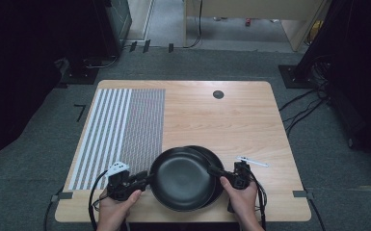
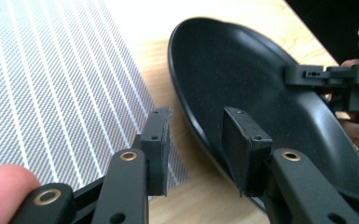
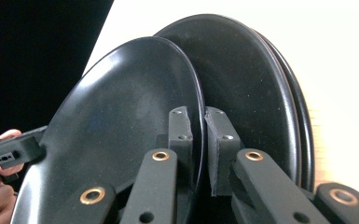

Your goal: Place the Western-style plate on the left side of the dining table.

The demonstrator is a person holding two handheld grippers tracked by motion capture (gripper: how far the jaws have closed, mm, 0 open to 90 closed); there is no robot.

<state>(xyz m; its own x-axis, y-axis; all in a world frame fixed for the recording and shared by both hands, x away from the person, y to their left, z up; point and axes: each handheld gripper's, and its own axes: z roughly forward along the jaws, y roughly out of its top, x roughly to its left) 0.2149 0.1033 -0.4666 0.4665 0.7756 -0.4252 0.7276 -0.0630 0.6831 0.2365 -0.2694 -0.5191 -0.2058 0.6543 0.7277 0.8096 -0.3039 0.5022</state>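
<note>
The top black plate (image 1: 180, 179), near the surface's front edge, is pinched at its right rim by the right gripper (image 3: 199, 140), apparently to peel it off the stack (image 3: 261, 98), while the left gripper (image 2: 193, 149) straddles the opposite rim, jaws apart.

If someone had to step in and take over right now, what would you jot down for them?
Right gripper: shut on the rim of the top plate.
Left gripper: open, jaws either side of that plate's opposite rim, not pinching.
Things: black plates stacked at the table's near edge; the lower plate peeks out on the right. Striped mat lies to the left.
Done: top plate gripped on one side.
Left: close the left grip, probably lift the plate away.
</note>
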